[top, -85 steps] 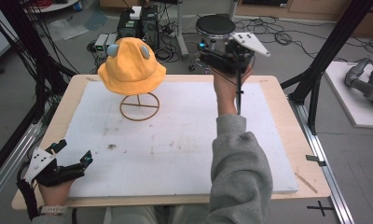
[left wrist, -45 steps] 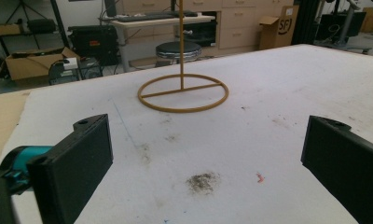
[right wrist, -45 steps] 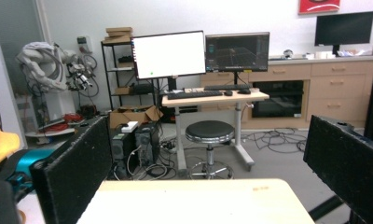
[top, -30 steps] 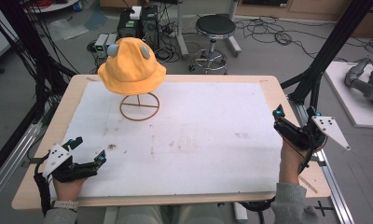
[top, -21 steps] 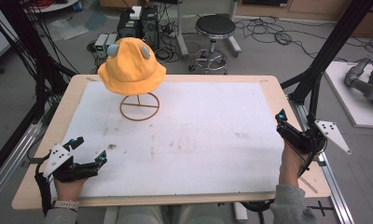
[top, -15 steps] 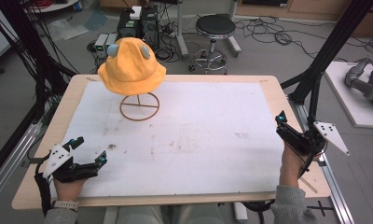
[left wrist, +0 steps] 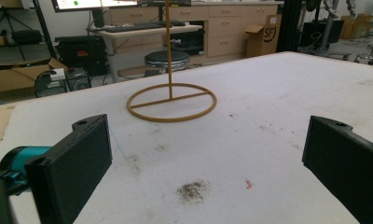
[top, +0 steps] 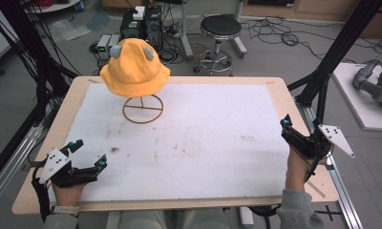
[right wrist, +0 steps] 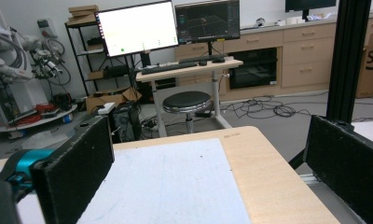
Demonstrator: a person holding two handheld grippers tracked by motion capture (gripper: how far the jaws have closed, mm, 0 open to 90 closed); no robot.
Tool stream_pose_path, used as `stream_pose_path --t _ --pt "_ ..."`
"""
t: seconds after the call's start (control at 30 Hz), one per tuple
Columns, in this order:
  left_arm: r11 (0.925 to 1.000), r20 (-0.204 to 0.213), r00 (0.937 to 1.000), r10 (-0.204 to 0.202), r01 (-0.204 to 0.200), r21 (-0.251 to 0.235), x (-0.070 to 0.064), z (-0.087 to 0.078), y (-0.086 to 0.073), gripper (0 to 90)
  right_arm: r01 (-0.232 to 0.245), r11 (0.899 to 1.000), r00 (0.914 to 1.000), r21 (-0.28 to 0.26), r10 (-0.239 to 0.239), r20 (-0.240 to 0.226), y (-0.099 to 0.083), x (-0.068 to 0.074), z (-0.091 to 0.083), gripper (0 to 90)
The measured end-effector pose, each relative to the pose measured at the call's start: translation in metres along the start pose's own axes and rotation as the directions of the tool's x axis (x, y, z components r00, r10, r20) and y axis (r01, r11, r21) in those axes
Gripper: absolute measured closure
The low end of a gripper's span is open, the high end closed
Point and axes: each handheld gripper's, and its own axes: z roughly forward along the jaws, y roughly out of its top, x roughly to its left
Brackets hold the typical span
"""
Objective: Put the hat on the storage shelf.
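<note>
A yellow bucket hat (top: 134,71) with two grey ears sits on a thin wire stand whose ring base (top: 143,109) rests on the white mat at the far left. In the left gripper view the ring base (left wrist: 171,101) lies ahead on the stained mat. My left gripper (top: 90,153) rests at the near left corner of the table, open, with nothing between its jaws (left wrist: 208,158). My right gripper (top: 300,125) sits at the table's right edge, open and empty (right wrist: 208,158), pointing toward the far side.
The white mat (top: 213,143) covers most of the wooden table (top: 303,191). Black frame posts (top: 332,62) rise at the right and left. A round stool (top: 220,28) stands on the floor beyond the far edge, with computer boxes (top: 141,21) behind the hat.
The right gripper came down from a raised spot over the table's far edge to its right edge. The left gripper shifted slightly. The hat stays on its stand.
</note>
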Motion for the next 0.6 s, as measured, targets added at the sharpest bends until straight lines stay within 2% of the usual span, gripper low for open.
stream_pose_path --t 0.3,0.6 --pt "1.0000 -0.002 1.0000 0.001 -0.001 -0.005 -0.0002 -0.0007 0.0002 1.7 0.030 0.999 0.9996 0.013 -0.030 0.000 -0.0021 0.0033 0.0013 1.2" --pt "0.9999 -0.002 1.0000 0.008 -0.008 -0.006 -0.0014 0.0016 0.0008 1.7 0.036 0.999 0.9993 0.020 -0.036 -0.003 -0.0039 0.0044 0.0019 1.1"
